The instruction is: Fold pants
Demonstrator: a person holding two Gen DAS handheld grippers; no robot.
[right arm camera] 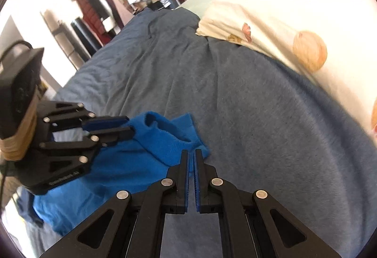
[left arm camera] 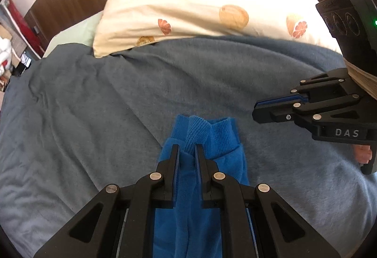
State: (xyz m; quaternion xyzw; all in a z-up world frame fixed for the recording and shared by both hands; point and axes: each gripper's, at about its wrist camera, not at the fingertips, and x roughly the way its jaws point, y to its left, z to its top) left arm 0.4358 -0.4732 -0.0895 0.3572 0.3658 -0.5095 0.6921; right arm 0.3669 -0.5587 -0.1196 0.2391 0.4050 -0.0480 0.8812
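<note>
Pants (left arm camera: 202,187) soft blue fleece, ribbed cuffs; blanket (left arm camera: 94,105) matt grey-blue cloth; tongs (left arm camera: 187,149) matt black plastic.

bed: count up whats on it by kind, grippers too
blue pants: 1
fruit-print pillow: 1
grey-blue blanket: 1
grippers: 2, left gripper and right gripper
total: 5

Under me a bed is spreading out, covered by a rumpled grey-blue blanket (left arm camera: 94,98). Bright blue pants (left arm camera: 202,187) are lying directly on that blanket, ribbed cuffs bunched together and pointing toward the headboard. A cream pillow (left arm camera: 200,6) printed with citrus fruit is resting at the head, its lower edge overlapping the blanket. A pale green sheet (left arm camera: 77,32) is peeking out beside the pillow.
</note>
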